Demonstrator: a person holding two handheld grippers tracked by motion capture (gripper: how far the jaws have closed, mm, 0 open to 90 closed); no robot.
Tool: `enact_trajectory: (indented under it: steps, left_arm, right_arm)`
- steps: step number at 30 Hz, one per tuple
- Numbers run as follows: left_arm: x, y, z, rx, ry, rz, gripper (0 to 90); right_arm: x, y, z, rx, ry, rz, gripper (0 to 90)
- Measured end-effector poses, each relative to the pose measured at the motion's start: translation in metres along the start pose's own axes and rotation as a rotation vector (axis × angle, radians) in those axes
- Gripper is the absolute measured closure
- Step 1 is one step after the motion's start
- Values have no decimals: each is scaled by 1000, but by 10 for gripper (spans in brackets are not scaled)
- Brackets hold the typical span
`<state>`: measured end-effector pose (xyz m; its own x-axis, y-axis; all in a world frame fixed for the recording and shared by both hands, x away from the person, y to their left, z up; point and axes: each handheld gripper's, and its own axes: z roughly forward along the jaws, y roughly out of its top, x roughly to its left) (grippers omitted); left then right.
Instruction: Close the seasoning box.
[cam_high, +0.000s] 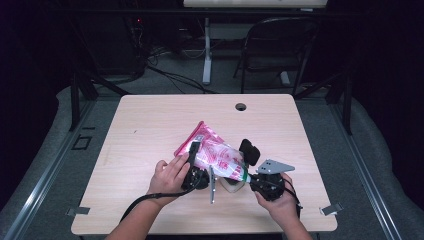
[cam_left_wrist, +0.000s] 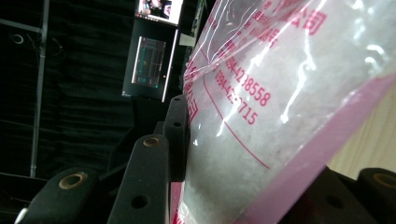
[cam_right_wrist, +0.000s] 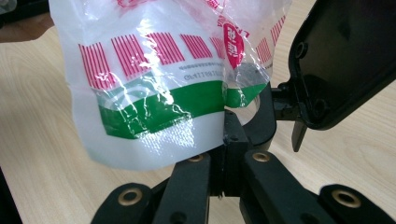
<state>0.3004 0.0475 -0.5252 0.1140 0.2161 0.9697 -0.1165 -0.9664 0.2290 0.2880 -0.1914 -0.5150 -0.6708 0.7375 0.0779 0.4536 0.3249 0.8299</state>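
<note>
A clear plastic bag (cam_high: 216, 155) of white grains, printed in pink and red with a green band, is held slanted above the wooden table (cam_high: 150, 125). My left gripper (cam_high: 195, 151) is shut on the bag's side; in the left gripper view the bag (cam_left_wrist: 280, 102) fills the gap between the jaws of the left gripper (cam_left_wrist: 261, 158). My right gripper (cam_high: 250, 176) is shut on the bag's lower end by the green band (cam_right_wrist: 159, 105), its closed jaws (cam_right_wrist: 232, 135) pinching the plastic edge there.
A black rounded flat piece (cam_high: 249, 151) stands just right of the bag, close to the right gripper (cam_right_wrist: 336, 60). A pale object (cam_high: 231, 186) lies under the bag's low end. A cable hole (cam_high: 241, 107) sits at the table's far edge, with a chair (cam_high: 280, 45) beyond.
</note>
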Motion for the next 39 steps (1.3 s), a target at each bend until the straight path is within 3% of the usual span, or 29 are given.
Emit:
enact_trajectory:
  steps: [23,39]
  left_arm:
    - [-8,-9,-1,32,-45,-50,701]
    - [-13,-14,0,60,-111,-122,708]
  right_arm:
    - [3,5,3,-6,9,-11,900]
    - [4,10,4,-23,17,-18,900]
